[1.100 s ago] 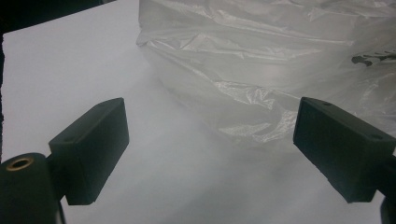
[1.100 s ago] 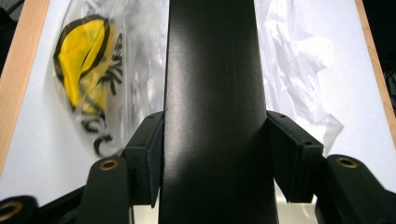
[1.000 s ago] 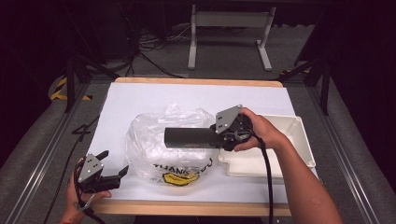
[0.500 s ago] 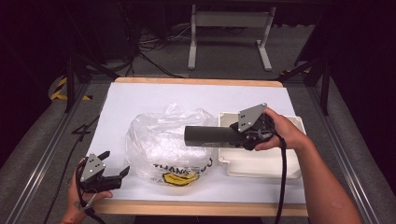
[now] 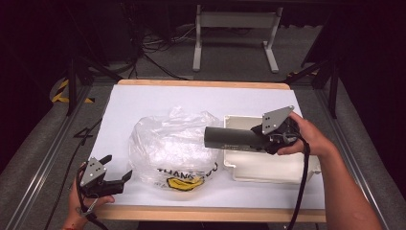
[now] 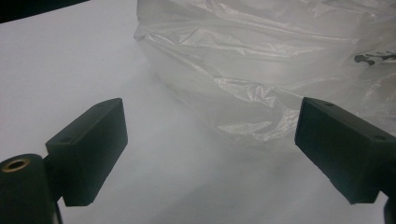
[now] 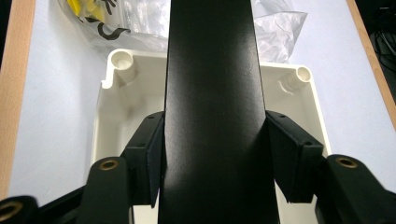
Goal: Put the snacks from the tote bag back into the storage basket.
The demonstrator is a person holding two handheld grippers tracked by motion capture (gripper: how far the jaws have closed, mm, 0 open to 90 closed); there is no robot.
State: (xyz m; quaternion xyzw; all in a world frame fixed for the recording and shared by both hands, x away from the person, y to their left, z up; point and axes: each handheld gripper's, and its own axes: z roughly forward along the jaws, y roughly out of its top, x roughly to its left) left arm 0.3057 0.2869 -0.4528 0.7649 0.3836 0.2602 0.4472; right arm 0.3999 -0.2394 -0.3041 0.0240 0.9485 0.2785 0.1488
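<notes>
A dark tube (image 5: 230, 137) lies level in the air, with my right gripper (image 5: 261, 139) shut on one end of it. Its free end points left toward a crumpled clear plastic bag (image 5: 167, 148) with black and yellow print. The tube hangs over a white open box (image 5: 268, 167). In the right gripper view the tube (image 7: 212, 84) runs up between the two pads (image 7: 149, 158), which press on its sides, above the box (image 7: 116, 107). My left gripper (image 5: 118, 166) rests open near the table's front left corner. Its jaws (image 6: 210, 154) face the bag (image 6: 261, 60) with nothing between them.
White paper (image 5: 143, 103) covers the wooden table, whose front edge (image 5: 191, 213) runs just below the bag. A metal stand (image 5: 234, 28) and cables lie on the floor beyond the table. Dark rails run along both sides.
My right gripper has carried the tube to the right, from above the bag to above the white box. The left gripper has stayed put.
</notes>
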